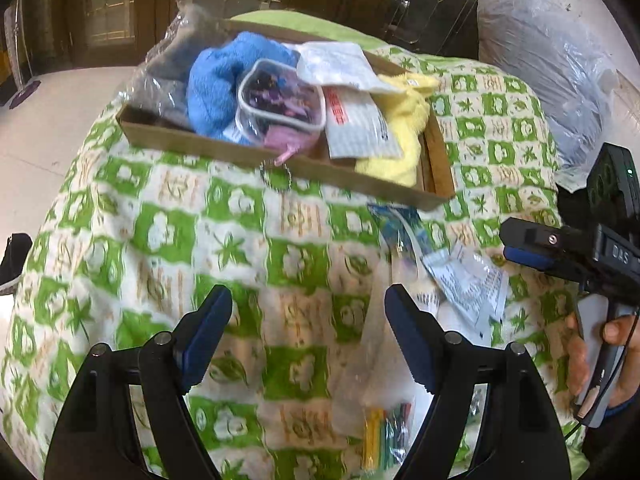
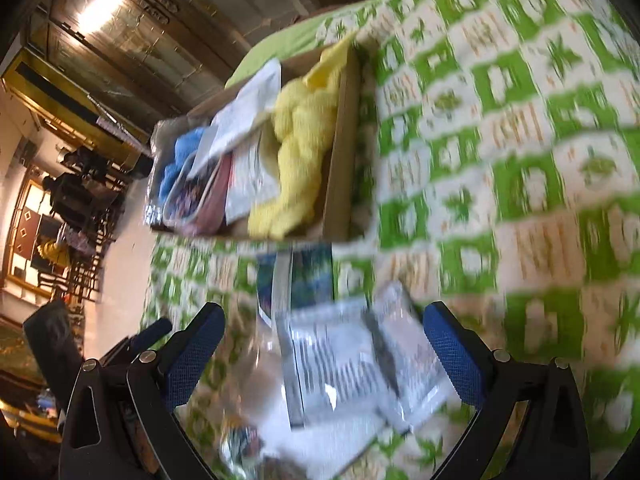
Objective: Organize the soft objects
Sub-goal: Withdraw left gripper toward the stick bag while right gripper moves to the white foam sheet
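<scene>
A green-and-white blanket [image 1: 160, 240] covers the bed. On it sits a cardboard box [image 1: 224, 152] holding a blue towel [image 1: 216, 80] and yellow towel [image 1: 404, 128]. Plastic packets [image 2: 352, 364] lie loose in front. The left hand-held gripper [image 1: 308, 308] and right hand-held gripper [image 2: 324, 328] both gape wide, holding nothing.

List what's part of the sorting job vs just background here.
Job: cardboard tray, blue towel, yellow cloth, clear pouch, loose packets on the bed, small bag of coloured bits.

Background: green patterned blanket, big plastic bag, wooden cabinets.
</scene>
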